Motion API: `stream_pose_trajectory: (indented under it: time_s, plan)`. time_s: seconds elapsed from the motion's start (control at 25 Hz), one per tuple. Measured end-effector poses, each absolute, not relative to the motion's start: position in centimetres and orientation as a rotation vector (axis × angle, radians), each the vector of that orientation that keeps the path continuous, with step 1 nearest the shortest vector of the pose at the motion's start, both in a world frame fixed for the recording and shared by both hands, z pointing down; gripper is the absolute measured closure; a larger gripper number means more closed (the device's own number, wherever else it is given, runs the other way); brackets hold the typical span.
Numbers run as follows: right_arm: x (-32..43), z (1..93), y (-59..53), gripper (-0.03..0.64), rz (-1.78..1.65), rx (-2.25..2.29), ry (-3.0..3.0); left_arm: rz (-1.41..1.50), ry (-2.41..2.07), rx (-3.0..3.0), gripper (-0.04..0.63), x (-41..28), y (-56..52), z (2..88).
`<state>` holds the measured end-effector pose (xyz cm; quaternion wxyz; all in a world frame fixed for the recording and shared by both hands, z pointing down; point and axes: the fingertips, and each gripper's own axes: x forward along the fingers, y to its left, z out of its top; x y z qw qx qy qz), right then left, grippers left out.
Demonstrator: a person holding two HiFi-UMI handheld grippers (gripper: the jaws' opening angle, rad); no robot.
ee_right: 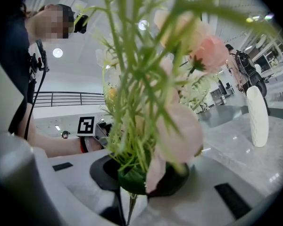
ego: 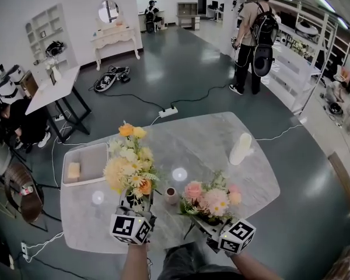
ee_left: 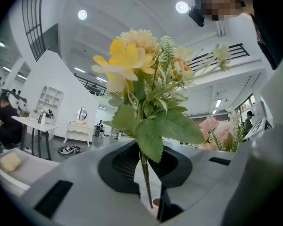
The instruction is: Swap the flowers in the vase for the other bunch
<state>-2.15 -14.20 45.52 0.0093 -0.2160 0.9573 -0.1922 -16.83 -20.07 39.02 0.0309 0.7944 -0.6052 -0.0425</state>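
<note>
Black-and-white square markers cover the cube behind each tool, and one such marker [ee_right: 86, 125] also shows in the right gripper view.

The left tool [ego: 135, 203] is closed narrow on the thin brown stem of the yellow bunch [ego: 130, 165]. In the left gripper view the stem runs down between the jaws of this tool [ee_left: 148, 194], with broad toothed green leaves just above them. The yellow bunch [ee_left: 134, 62] stands upright, with pale yellow, cream and orange heads and some small daisy-like blooms.

The right tool [ego: 199, 217] grips the green stems of the pink bunch [ego: 213, 198]. In the right gripper view the jaws of this tool [ee_right: 128, 206] are clamped on the stems, with a dark green collar of leaves right above. The pink bunch [ee_right: 181, 131] has soft pink and cream blooms among thin grassy sprigs, and it leans toward the yellow one.

Both bunches are held above the near edge of the grey marble desk [ego: 210, 136]. A small cup [ego: 171, 195] stands on the desk between them. A tall white vase [ego: 240, 149] stands well apart toward the far right edge. A shallow tray [ego: 96, 156] holding a pale block [ego: 74, 170] sits at the left.
</note>
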Motion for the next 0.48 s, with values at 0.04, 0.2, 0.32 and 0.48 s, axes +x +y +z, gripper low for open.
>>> stream_pose_trajectory:
  time_s: [0.04,0.2,0.32,0.48]
  plan:
    - [-2.1,45.4,-14.3,0.522,-0.599,-0.665,2.991,-0.129,-1.873,2.442,0.535,-16.8,-20.1,39.0]
    - [-2.3,45.5,-14.5,0.522,-0.593,-0.636,2.999,-0.117,-1.902,2.419,0.535,-17.3,-19.6,39.3]
    - [-2.4,45.3,-14.7,0.522,-0.594,-0.614,3.005,-0.108,-1.931,2.394,0.536,-17.7,-19.2,39.2]
    - [-2.5,45.1,-14.6,0.522,-0.591,-0.573,3.010,-0.100,-1.964,2.361,0.537,-18.0,-18.5,39.3]
